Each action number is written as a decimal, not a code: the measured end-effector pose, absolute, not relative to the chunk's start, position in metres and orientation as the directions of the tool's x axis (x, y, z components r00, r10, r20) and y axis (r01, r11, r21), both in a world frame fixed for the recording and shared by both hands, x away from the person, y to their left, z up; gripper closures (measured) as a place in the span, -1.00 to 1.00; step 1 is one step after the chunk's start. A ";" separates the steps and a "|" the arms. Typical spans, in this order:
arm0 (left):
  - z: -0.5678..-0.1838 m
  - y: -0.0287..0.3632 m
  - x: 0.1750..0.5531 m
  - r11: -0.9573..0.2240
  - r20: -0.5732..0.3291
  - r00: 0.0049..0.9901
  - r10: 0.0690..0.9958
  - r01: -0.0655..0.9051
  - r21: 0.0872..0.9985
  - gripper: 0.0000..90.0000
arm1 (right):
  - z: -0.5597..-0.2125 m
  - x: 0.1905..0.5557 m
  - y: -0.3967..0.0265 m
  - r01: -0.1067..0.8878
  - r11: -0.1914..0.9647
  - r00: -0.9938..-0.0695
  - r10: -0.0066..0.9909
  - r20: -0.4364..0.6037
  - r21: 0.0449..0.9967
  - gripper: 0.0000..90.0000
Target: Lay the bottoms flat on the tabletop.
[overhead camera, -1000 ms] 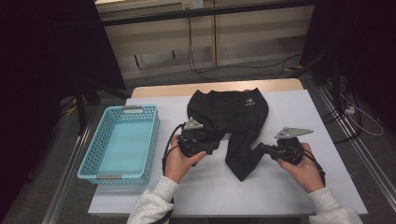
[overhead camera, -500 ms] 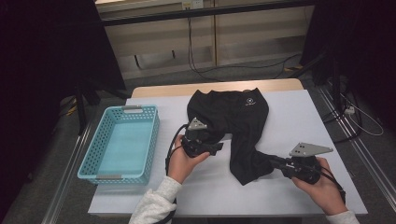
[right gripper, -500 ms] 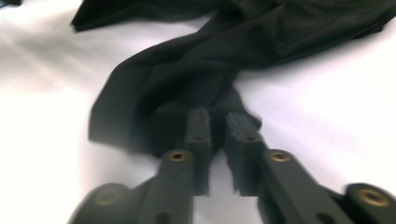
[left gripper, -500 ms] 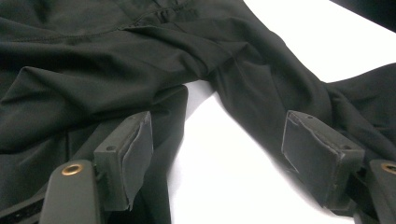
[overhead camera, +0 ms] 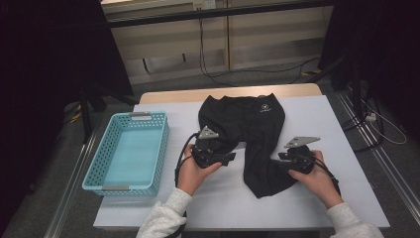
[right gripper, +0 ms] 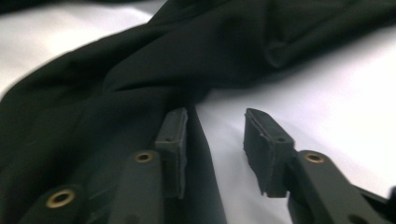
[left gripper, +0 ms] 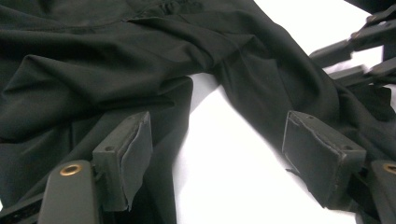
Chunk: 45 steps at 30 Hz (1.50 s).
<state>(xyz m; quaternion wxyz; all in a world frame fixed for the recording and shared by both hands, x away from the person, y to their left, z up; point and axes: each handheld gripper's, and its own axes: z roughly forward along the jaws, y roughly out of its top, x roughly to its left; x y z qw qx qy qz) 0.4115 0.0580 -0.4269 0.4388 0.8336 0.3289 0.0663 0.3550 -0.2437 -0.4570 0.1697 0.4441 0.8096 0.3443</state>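
A black garment (overhead camera: 247, 126) with a small white logo lies spread on the white table (overhead camera: 337, 129), one leg reaching toward the near edge. My left gripper (overhead camera: 229, 158) rests open at the garment's left leg. In the left gripper view its jaws (left gripper: 219, 149) stand wide apart over bare table, with the left pad (left gripper: 135, 154) against the fabric (left gripper: 93, 84). My right gripper (overhead camera: 276, 162) sits at the right edge of the near leg. Its jaws (right gripper: 215, 144) have just been opening, and the cloth edge (right gripper: 116, 93) lies by the left pad (right gripper: 173, 140), unpressed.
A light blue mesh basket (overhead camera: 101, 171) stands on the table's left side with nothing in it. The table's front edge runs just behind both hands. Cables lie on the floor beyond the table, and dark curtains hang on both sides.
The right hand dipped toward the near edge, dragging the garment leg slightly that way, then came back up to the leg's edge. Its jaws went from shut to apart. The left hand stayed put.
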 end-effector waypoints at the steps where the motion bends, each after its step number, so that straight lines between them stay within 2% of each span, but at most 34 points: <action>1: -0.427 0.058 0.412 -0.401 -0.179 0.776 0.605 0.491 0.773 -0.47 | -0.459 0.357 -0.239 0.592 0.377 -0.555 0.832 0.021 0.713 0.47; 3: -0.428 0.058 0.411 -0.406 -0.175 0.777 0.605 0.490 0.772 -0.47 | -0.459 0.357 -0.236 0.592 0.383 -0.571 0.820 0.035 0.709 0.87; 5: -0.430 0.057 0.411 -0.408 -0.177 0.775 0.606 0.494 0.768 -0.47 | -0.459 0.356 -0.234 0.591 0.381 -0.585 0.809 0.053 0.711 0.98; 9: -0.433 0.052 0.410 -0.419 -0.176 0.782 0.598 0.492 0.763 -0.48 | -0.459 0.355 -0.237 0.603 0.360 -0.584 0.807 0.086 0.712 1.00; 18: -0.430 0.048 0.411 -0.416 -0.185 0.789 0.586 0.489 0.767 -0.49 | -0.435 0.338 -0.265 0.568 0.299 -0.542 0.837 0.076 0.766 1.00; 24: -0.427 0.046 0.413 -0.425 -0.186 0.799 0.572 0.483 0.766 -0.49 | -0.415 0.314 -0.287 0.527 0.292 -0.500 0.866 0.013 0.798 1.00; 28: -0.424 0.048 0.413 -0.415 -0.188 0.794 0.578 0.484 0.770 -0.50 | -0.414 0.301 -0.294 0.535 0.314 -0.486 0.874 -0.018 0.784 1.00; 31: -0.424 0.050 0.414 -0.413 -0.186 0.792 0.582 0.484 0.772 -0.51 | -0.424 0.298 -0.297 0.582 0.339 -0.478 0.878 -0.027 0.739 1.00; 34: -0.422 0.052 0.414 -0.414 -0.182 0.793 0.582 0.481 0.773 -0.51 | -0.439 0.300 -0.293 0.616 0.401 -0.475 0.876 -0.087 0.678 0.89; 36: -0.421 0.053 0.414 -0.416 -0.175 0.792 0.585 0.478 0.773 -0.51 | -0.441 0.305 -0.292 0.611 0.382 -0.470 0.880 -0.071 0.693 0.78; 37: -0.422 0.053 0.414 -0.414 -0.175 0.791 0.586 0.478 0.774 -0.51 | -0.438 0.308 -0.292 0.605 0.360 -0.456 0.888 -0.062 0.710 0.64; 39: -0.422 0.054 0.415 -0.411 -0.175 0.788 0.590 0.480 0.775 -0.51 | -0.434 0.312 -0.291 0.588 0.337 -0.445 0.894 -0.054 0.735 0.61; 41: -0.423 0.054 0.415 -0.412 -0.173 0.787 0.592 0.480 0.775 -0.51 | -0.432 0.319 -0.290 0.586 0.294 -0.422 0.906 -0.025 0.756 0.46; 45: -0.423 0.056 0.415 -0.415 -0.169 0.786 0.594 0.480 0.773 -0.51 | -0.434 0.339 -0.284 0.571 0.267 -0.406 0.914 -0.016 0.776 0.33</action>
